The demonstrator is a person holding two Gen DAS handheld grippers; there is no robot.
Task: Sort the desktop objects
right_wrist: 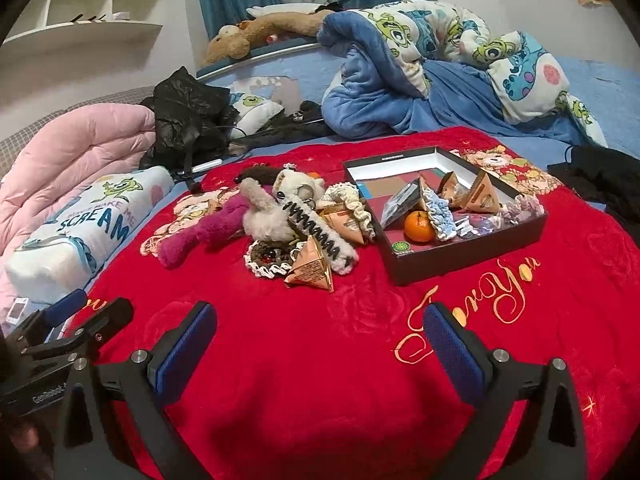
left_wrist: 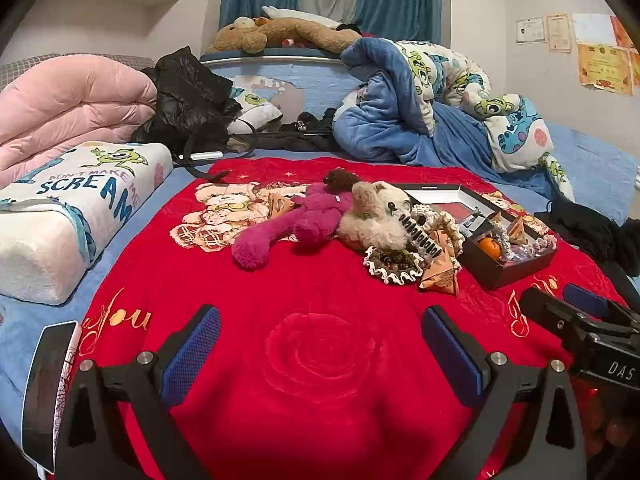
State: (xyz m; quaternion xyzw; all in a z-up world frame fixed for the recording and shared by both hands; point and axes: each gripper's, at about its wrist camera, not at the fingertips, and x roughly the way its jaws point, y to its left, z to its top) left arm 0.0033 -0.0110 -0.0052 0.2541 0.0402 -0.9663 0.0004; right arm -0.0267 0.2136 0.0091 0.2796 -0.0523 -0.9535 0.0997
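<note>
On a red blanket [left_wrist: 312, 300] lies a heap: a magenta plush toy [left_wrist: 296, 220], a cream plush bear [left_wrist: 376, 216], a black spiral hair clip [right_wrist: 316, 232], a lace-edged scrunchie [right_wrist: 268, 260] and a brown pyramid packet [right_wrist: 312, 272]. To its right a black box [right_wrist: 464, 256] holds a tangerine [right_wrist: 419, 226], more packets and crocheted bits. My left gripper [left_wrist: 320, 348] stands open and empty over bare blanket, short of the heap. My right gripper [right_wrist: 320, 344] is open too, nothing between its blue pads, before the heap and box.
A pillow printed SCREAM [left_wrist: 76, 208] and a pink quilt [left_wrist: 68, 108] lie left. A black bag [left_wrist: 188, 100] and a blue monster-print duvet [left_wrist: 440, 112] are behind. Dark clothing [right_wrist: 604, 184] lies right. A phone [left_wrist: 48, 384] rests at the near left.
</note>
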